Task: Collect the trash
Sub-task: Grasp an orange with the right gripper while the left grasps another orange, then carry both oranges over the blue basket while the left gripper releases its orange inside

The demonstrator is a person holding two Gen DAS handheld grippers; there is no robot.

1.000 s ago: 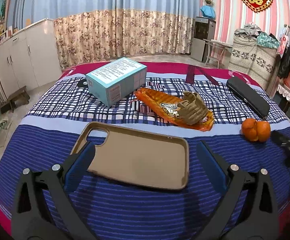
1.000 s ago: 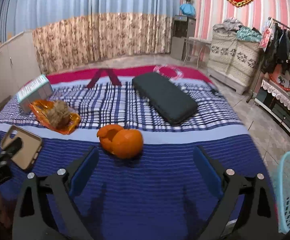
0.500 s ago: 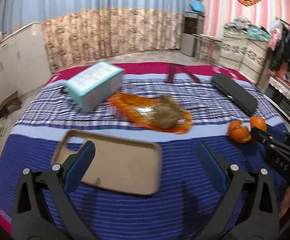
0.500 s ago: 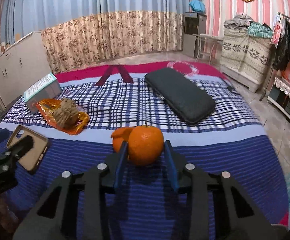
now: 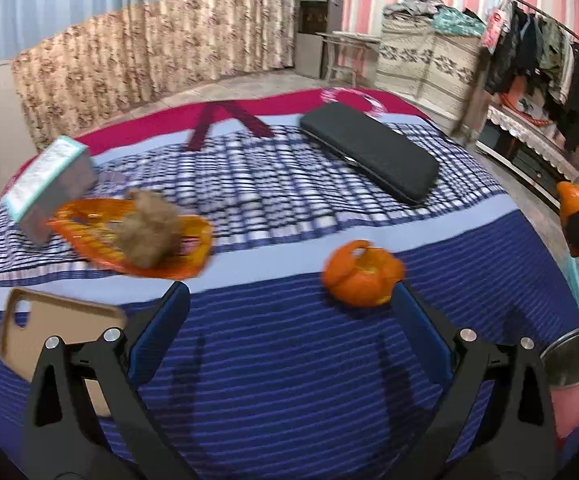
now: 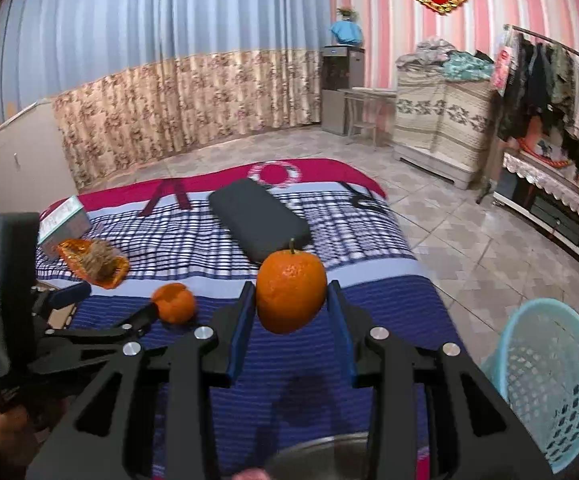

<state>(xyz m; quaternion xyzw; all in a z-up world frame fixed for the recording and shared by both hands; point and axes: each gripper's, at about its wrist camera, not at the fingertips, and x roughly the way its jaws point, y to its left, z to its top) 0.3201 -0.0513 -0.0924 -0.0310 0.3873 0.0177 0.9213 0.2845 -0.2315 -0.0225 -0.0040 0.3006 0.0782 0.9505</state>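
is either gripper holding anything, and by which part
The right gripper holds the whole orange by its two sides, lifted off the bed. The left gripper holds nothing; its jaws are open.

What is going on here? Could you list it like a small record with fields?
Place: a bed with a striped blue cover
Right tool: shut on a whole orange, lifted off the bed
Left tool: open, empty, near the orange peel
Other trash: orange wrapper with a brown crumpled wad
Bin: blue basket on the floor beside the bed
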